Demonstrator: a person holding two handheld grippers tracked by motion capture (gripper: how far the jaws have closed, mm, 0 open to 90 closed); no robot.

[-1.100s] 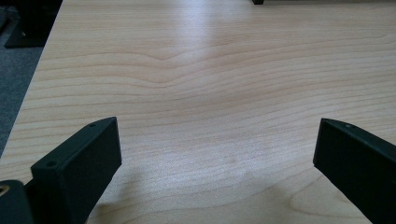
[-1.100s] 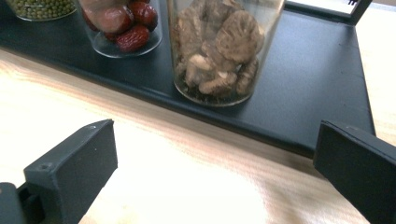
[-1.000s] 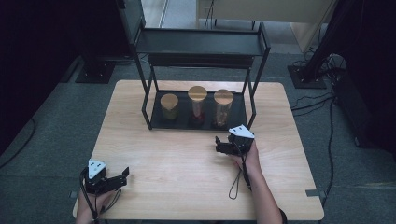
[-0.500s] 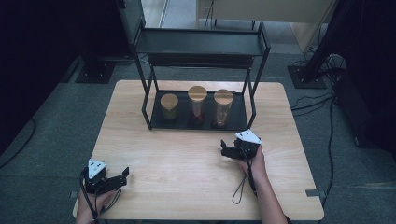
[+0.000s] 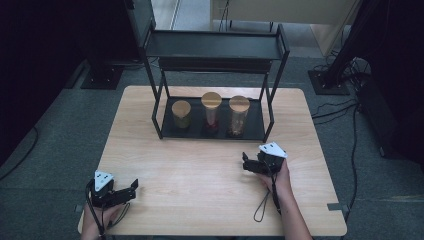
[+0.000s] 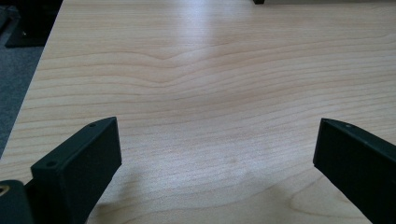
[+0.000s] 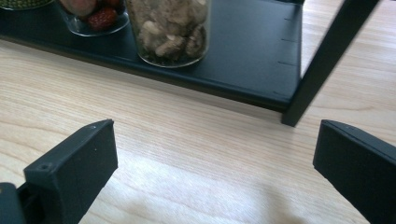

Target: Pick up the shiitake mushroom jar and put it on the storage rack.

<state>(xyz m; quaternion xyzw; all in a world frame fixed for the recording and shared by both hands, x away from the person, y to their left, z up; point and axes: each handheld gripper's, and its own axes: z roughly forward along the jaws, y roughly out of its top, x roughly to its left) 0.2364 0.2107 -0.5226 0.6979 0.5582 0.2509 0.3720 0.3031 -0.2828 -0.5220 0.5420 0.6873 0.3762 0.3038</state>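
Three glass jars with wooden lids stand in a row on the bottom tray of a black two-tier rack: a short jar, a middle jar with red fruit and a right jar of walnuts. In the right gripper view the walnut jar and the red-fruit jar sit just beyond the rack's front edge. My right gripper hovers open over the table in front of the rack, holding nothing. My left gripper rests open near the table's front left corner, jaws wide over bare wood.
The wooden table spans the view, with grey carpet around it. A rack leg stands ahead of my right gripper. Cables and black stand bases lie on the floor at the right and back left.
My right gripper has drawn back from the rack toward the person and slightly right. The left gripper has stayed put.
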